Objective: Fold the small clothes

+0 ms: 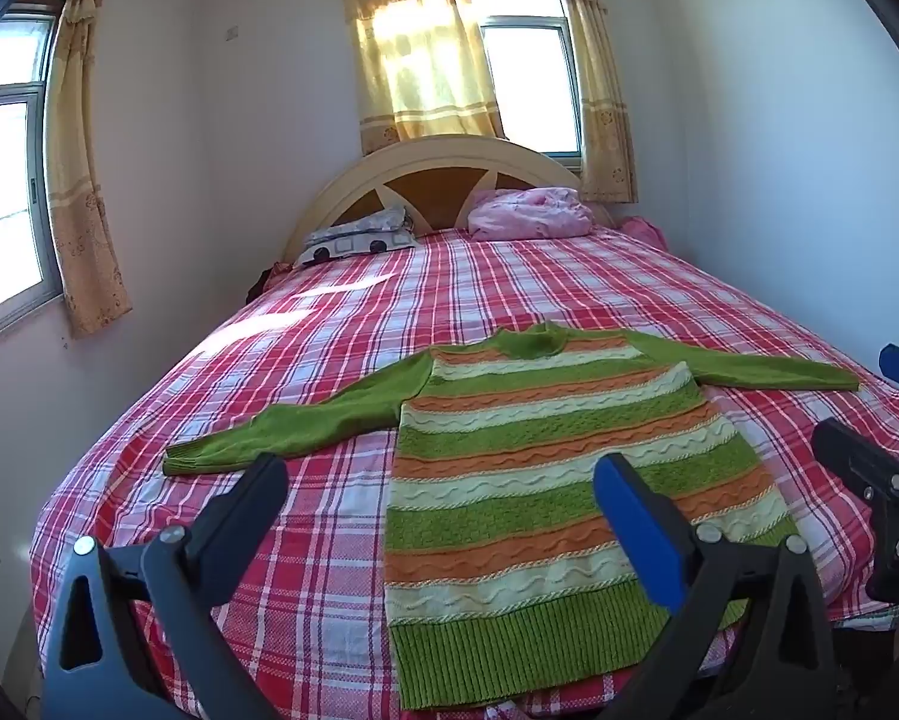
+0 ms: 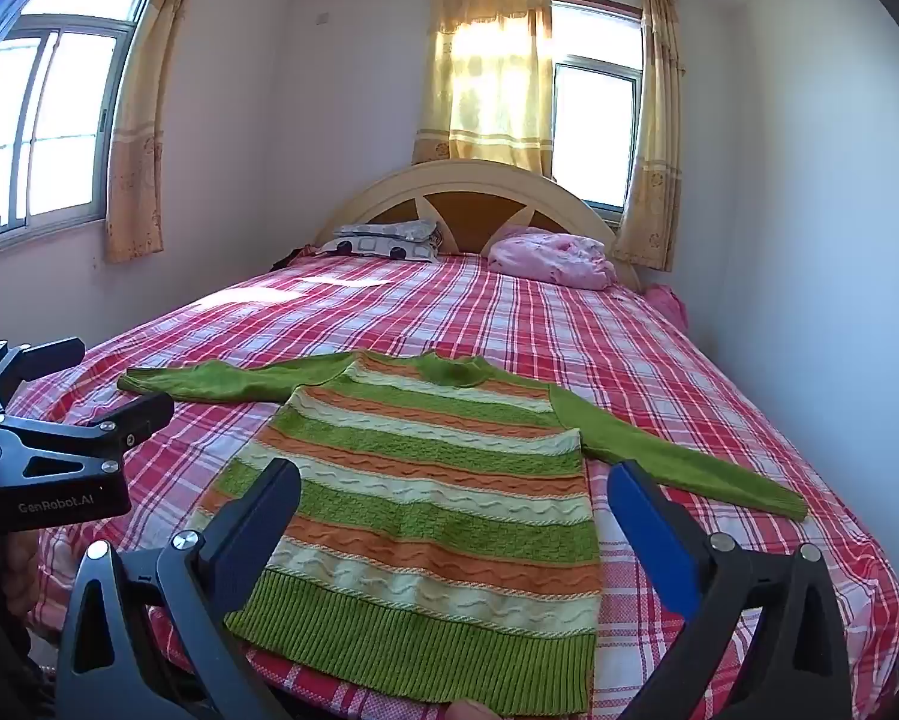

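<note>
Green ribbed knit, the hem of the sweater [image 1: 545,546], lies nearest the cameras at the foot edge of the bed [image 1: 305,540], with the body running away from that edge toward the headboard [image 1: 443,180]. Left tongs [image 1: 443,483] hang above the hem end of the sweater, jaws spread wide, nothing between the pads and no contact with the knit; one finger sits over bare sheet just left of the sweater, the blue-padded finger over its striped body. Right tongs [image 2: 455,495] likewise gaping, empty, straddling the lower body of the sweater without touching it. In the right wrist view the left tongs show at the left edge, beside the sweater's left sleeve. Sweater lies flat, front up, striped green, orange and cream, both plain green sleeves stretched out sideways from the shoulders, collar pointing toward the headboard. It occupies the near half of the bed, roughly centred across its width. Sheet under the sweater is red, pink and white plaid. Beyond the sweater's collar the sheet is bare up to the pillow [image 1: 359,237], grey-white patterned, left of the sweater's line, and a pink bundle of bedding [image 1: 530,213] right of it, both against the arched cream headboard. Behind the headboard: yellow curtains [image 1: 419,60] over a sunlit window [image 1: 527,84].
</note>
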The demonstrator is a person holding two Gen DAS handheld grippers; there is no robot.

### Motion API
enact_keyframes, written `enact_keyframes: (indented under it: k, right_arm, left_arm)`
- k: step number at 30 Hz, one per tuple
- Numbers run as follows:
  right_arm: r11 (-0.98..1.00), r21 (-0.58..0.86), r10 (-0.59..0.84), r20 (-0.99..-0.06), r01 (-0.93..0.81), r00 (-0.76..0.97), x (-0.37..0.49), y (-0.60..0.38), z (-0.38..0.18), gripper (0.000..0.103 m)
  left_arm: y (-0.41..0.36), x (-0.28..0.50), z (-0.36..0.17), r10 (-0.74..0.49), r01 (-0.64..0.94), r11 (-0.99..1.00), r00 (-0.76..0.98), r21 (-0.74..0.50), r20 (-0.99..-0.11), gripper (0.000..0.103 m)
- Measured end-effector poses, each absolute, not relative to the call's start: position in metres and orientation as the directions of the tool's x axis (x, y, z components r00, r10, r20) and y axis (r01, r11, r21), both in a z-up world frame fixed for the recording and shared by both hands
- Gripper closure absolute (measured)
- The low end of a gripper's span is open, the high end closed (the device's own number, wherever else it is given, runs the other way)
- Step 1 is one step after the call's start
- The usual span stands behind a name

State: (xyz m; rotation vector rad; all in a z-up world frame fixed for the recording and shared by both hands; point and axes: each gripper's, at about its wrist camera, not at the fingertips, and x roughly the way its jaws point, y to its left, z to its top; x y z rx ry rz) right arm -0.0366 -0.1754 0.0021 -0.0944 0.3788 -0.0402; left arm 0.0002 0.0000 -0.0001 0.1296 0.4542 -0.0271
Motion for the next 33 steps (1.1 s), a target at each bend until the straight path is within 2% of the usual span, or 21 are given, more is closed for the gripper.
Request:
enact_keyframes:
  k: [7,33]
  right_arm:
    - [0.995,-0.093,-0.056,-0.365,0.024,0.929,-0.0368,-0.1761,0.0007,0.001]
    - [0.995,-0.096,-0.06,-0.388,0.025,0.92,-0.0314,-0.1733,-0.0052,0.001]
  left_arm:
    - [0.0049,-0.0034,0.001,0.006,0.045,0.993,0.908,0.111,-0.419,0.0]
    - [0.0064,0.0037,0.0005,0.024,0.026,0.994,0.901,0.109,-0.433,0.0]
